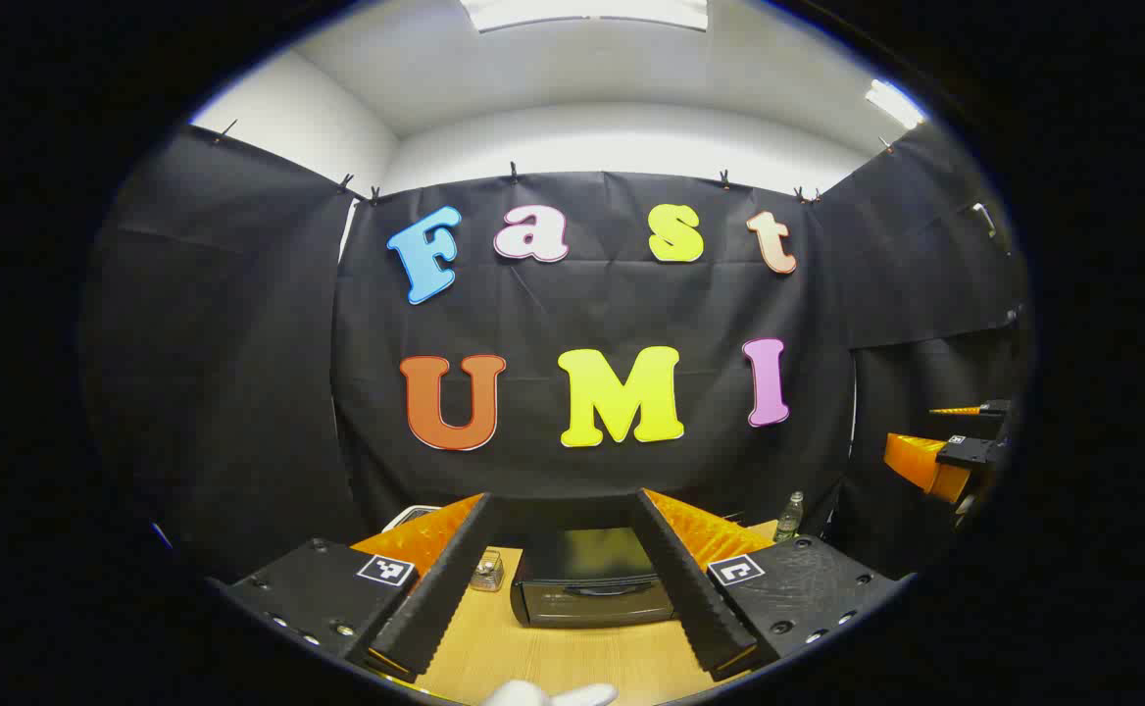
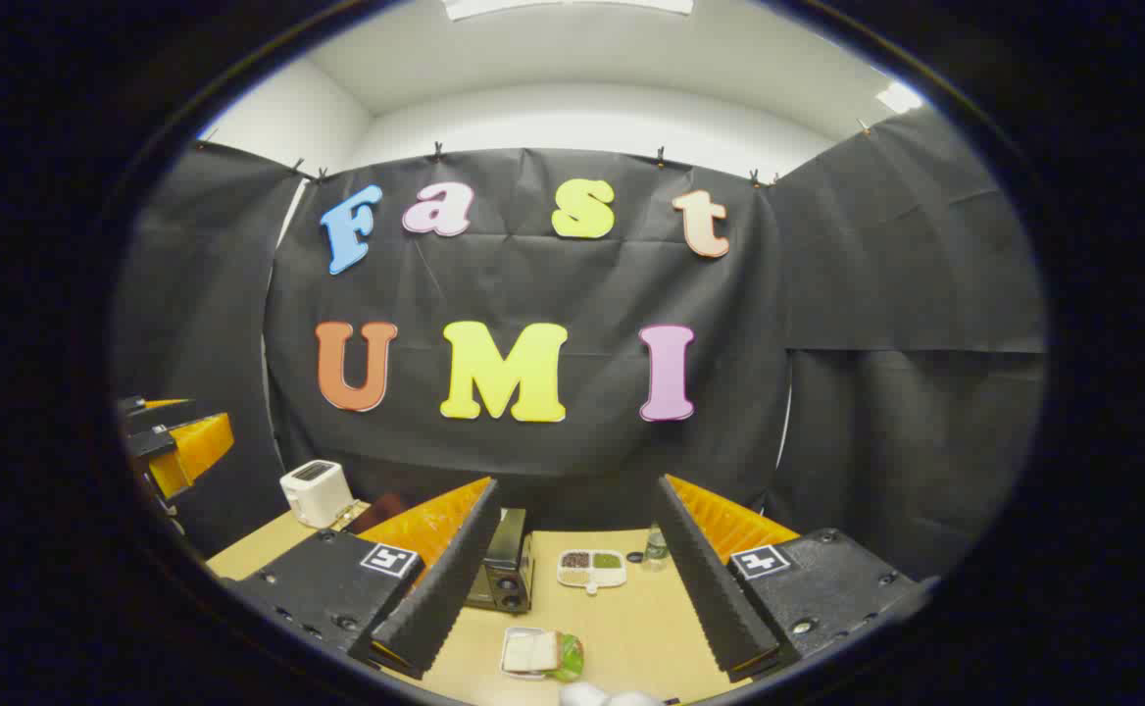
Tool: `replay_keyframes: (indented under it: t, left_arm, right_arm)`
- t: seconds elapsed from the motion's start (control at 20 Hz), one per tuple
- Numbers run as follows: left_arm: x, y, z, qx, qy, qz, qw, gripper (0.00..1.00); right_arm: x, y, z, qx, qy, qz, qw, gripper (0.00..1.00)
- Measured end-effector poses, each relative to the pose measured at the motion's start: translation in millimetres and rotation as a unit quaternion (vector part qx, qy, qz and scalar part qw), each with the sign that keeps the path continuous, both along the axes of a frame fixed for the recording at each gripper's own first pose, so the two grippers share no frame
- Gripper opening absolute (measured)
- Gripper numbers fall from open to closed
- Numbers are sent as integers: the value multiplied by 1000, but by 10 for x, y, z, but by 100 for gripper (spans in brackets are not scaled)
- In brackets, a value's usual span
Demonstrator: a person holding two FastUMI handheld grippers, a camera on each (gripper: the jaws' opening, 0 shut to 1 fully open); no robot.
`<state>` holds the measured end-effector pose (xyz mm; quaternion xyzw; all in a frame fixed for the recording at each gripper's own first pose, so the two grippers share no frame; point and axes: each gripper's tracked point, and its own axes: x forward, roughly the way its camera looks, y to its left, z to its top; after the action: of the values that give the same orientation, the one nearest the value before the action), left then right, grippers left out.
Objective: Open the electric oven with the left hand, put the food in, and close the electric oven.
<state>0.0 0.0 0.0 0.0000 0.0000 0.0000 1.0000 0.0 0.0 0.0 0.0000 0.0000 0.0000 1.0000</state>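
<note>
In the left gripper view, we are holding the left gripper [image 1: 572, 598] high above the wooden table [image 1: 572, 657], its fingers spread wide apart and grasping nothing. Between them, farther back on the table, the oven [image 1: 587, 579] is sitting with its door closed and its handle facing us. A small glass jar [image 1: 486, 572] is standing just beside the oven's left side, and a bottle [image 1: 789, 517] is standing near the back. The other gripper [image 1: 965, 451] is hanging at the far right.

In the right gripper view, we are keeping the right gripper [image 2: 572, 598] released too, carrying nothing. The food [image 2: 538, 653], a sandwich on a small tray, is lying on the table near us, in front of the oven [image 2: 504, 574]. A divided dish [image 2: 592, 567] and a toaster [image 2: 316, 493] are resting farther off.

We are judging the risks: reaching for the door handle, our left fingers could clip the jar, since it is standing so close; pulling hard could also drag the whole oven forward toward the sandwich.
</note>
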Motion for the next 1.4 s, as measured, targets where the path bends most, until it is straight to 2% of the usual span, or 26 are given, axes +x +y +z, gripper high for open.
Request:
replay_keyframes:
  t: [0.05, 0.2, 0.25, 0.45, 0.5, 0.55, 0.9, 1.15, 1.4]
  left_arm:
    - [-18, 5, -14, -2, 2, 0, 1000, 84]
    - [-8, 7, -19, -1, 4, 1, 1000, 84]
    - [-14, -7, -30, 1, 7, 1, 1000, 93]
    - [-27, -14, -72, 4, 12, 3, 1000, 93]
    - [-28, -12, -57, 6, 9, 5, 1000, 84]
    - [-29, -29, -61, 6, 9, 3, 1000, 93]
    - [46, -32, -151, 7, 10, 7, 1000, 94]
    - [226, -77, -470, 1, 26, 3, 1000, 94]
    - [513, -231, -1060, -1, 64, -6, 998, 94]
  right_arm:
    - [-11, -6, -12, -3, -1, -1, 1000, 100]
    - [-21, -18, -10, -4, 0, 1, 1000, 100]
    - [-13, -34, -29, -4, 1, 0, 1000, 100]
    - [-36, -92, -56, -1, 3, -3, 1000, 100]
    - [-36, -106, -55, -3, 3, -3, 1000, 100]
    - [-36, -115, -64, -6, 4, -4, 1000, 100]
    - [-17, -138, -92, -10, 2, -2, 1000, 100]
    - [37, -163, -91, -5, -7, 5, 1000, 100]
    - [68, -253, -18, -16, -19, 1, 1000, 100]
